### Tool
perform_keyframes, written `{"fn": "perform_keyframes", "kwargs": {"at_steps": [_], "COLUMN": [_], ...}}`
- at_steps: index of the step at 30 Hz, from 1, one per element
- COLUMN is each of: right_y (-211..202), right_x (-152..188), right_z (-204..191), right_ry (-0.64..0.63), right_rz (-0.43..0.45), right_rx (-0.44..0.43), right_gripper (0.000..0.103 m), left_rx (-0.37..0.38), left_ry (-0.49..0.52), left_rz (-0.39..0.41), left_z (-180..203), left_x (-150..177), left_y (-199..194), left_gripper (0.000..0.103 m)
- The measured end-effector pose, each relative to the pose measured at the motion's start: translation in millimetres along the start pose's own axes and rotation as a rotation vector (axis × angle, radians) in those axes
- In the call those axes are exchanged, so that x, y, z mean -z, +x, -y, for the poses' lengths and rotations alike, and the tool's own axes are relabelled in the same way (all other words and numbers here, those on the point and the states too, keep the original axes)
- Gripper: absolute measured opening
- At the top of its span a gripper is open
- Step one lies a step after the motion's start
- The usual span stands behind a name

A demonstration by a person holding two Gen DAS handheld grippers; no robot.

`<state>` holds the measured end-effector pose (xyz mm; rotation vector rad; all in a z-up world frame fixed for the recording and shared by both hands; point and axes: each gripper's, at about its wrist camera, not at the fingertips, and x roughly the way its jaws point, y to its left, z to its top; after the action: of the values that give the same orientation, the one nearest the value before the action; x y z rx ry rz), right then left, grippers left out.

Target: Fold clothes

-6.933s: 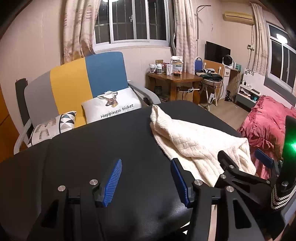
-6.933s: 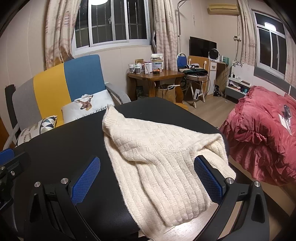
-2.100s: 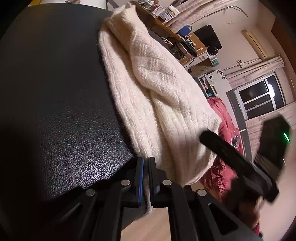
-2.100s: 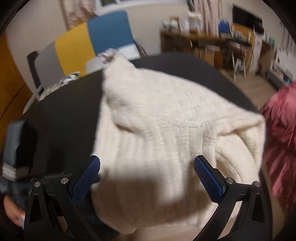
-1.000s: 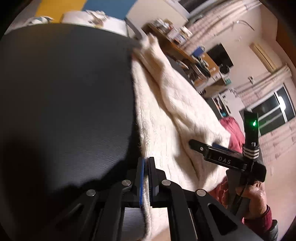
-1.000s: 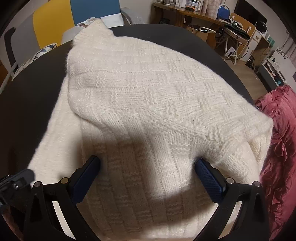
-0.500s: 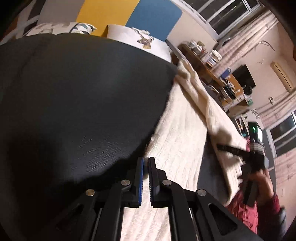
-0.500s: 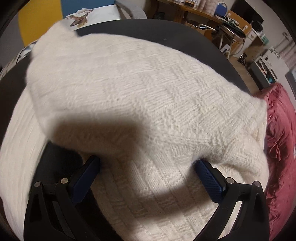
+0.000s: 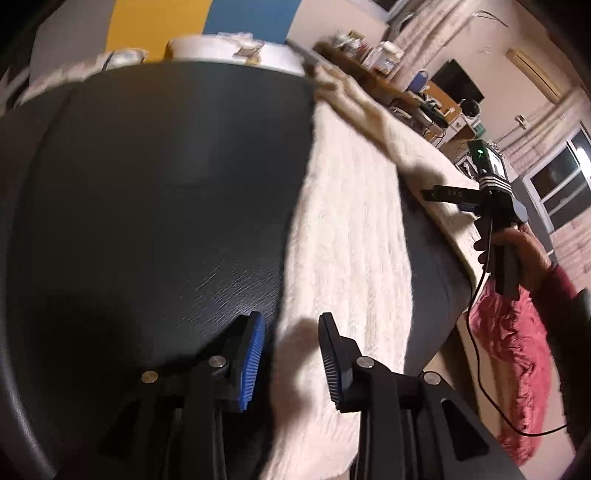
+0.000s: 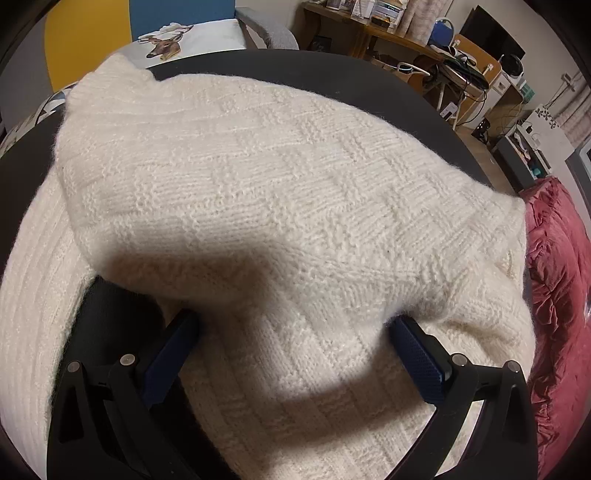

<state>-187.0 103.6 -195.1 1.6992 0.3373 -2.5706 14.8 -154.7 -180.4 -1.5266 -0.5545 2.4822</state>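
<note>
We see a black leather-textured counter (image 9: 155,192) with the cream knit sweater (image 10: 280,192) spread over its right half, one part folded over the rest. Landmark is the sweater. Left gripper (image 9: 290,356) sits at its near edge; its fingers are opening, with the sweater's corner between the blue pads and no pinch showing. Right gripper (image 10: 295,350) is over the sweater's near part, fingers spread wide, with the folded layer draped just ahead of the tips. In the left wrist view a hand (image 9: 517,254) holds that gripper at the sweater's right edge.

Beyond the sweater: chair with yellow and blue back (image 10: 92,26), deer-print pillow (image 10: 192,37), cluttered wooden desk (image 10: 369,33). Right of it: red bedding (image 10: 557,295).
</note>
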Motion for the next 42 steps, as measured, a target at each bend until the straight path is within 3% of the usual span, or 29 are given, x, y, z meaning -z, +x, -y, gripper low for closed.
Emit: {"fn": "perform_keyframes", "kwargs": {"at_steps": [2, 4, 5, 6, 8, 12, 14, 18, 20, 22, 23, 25, 27, 30, 33, 35, 37, 39, 42], "right_y": [-1, -1, 0, 3, 2, -20, -44, -75, -58, -66, -63, -38, -32, -22, -22, -24, -26, -29, -36], "right_x": [-1, -2, -5, -13, -19, -11, 6, 46, 48, 64, 64, 47, 47, 57, 59, 59, 60, 60, 63], "right_z": [-3, -6, -8, -11, -16, -12, -17, -34, -13, -21, -17, 10, 11, 2, 0, 3, 7, 8, 10], "right_ry": [-0.005, -0.010, -0.012, -0.013, -0.023, -0.052, -0.103, -0.228, -0.243, -0.211, -0.190, -0.148, -0.139, -0.215, -0.218, -0.198, -0.178, -0.169, -0.156], "right_rz": [0.004, 0.009, 0.012, 0.016, 0.022, 0.063, 0.131, 0.214, 0.244, 0.266, 0.263, 0.223, 0.197, 0.191, 0.206, 0.202, 0.194, 0.190, 0.192], "right_rx": [-0.003, -0.006, -0.006, -0.006, -0.010, -0.090, -0.124, -0.173, -0.137, -0.067, -0.051, -0.071, -0.084, -0.044, -0.049, -0.071, -0.098, -0.099, -0.108], "right_gripper": [0.103, 0.103, 0.103, 0.103, 0.103, 0.103, 0.103, 0.103, 0.103, 0.103, 0.103, 0.103, 0.103, 0.103, 0.102, 0.087, 0.043, 0.025, 0.020], "left_rx": [-0.007, -0.061, -0.104, -0.125, -0.088, -0.106, -0.105, -0.185, -0.194, -0.204, -0.204, -0.189, -0.200, -0.226, -0.286, -0.307, -0.298, -0.292, -0.308], "left_ry": [0.013, 0.074, 0.093, 0.091, -0.012, -0.180, -0.205, -0.184, -0.213, -0.242, -0.241, -0.200, -0.142, -0.062, 0.012, 0.035, 0.031, -0.003, -0.050], "left_rz": [-0.003, 0.024, 0.048, 0.068, 0.093, 0.197, 0.206, 0.254, 0.246, 0.229, 0.222, 0.229, 0.211, 0.129, 0.127, 0.151, 0.164, 0.172, 0.188], "left_z": [8, 19, 23, 23, 10, -32, -47, -64, -80, -93, -94, -83, -66, -42, -26, -22, -23, -27, -33], "left_x": [0, 5, 6, 6, 4, -2, -4, 2, 9, 15, 18, 17, 13, 2, 2, 5, 8, 9, 13], "left_y": [5, 6, 7, 8, 4, -21, -29, -49, -53, -54, -53, -49, -43, -20, -7, -5, -6, -9, -20], "left_gripper": [0.040, 0.037, 0.020, 0.009, 0.007, 0.007, 0.007, 0.003, 0.003, 0.003, 0.002, 0.009, 0.019, 0.021, 0.022, 0.017, 0.010, 0.009, 0.008]}}
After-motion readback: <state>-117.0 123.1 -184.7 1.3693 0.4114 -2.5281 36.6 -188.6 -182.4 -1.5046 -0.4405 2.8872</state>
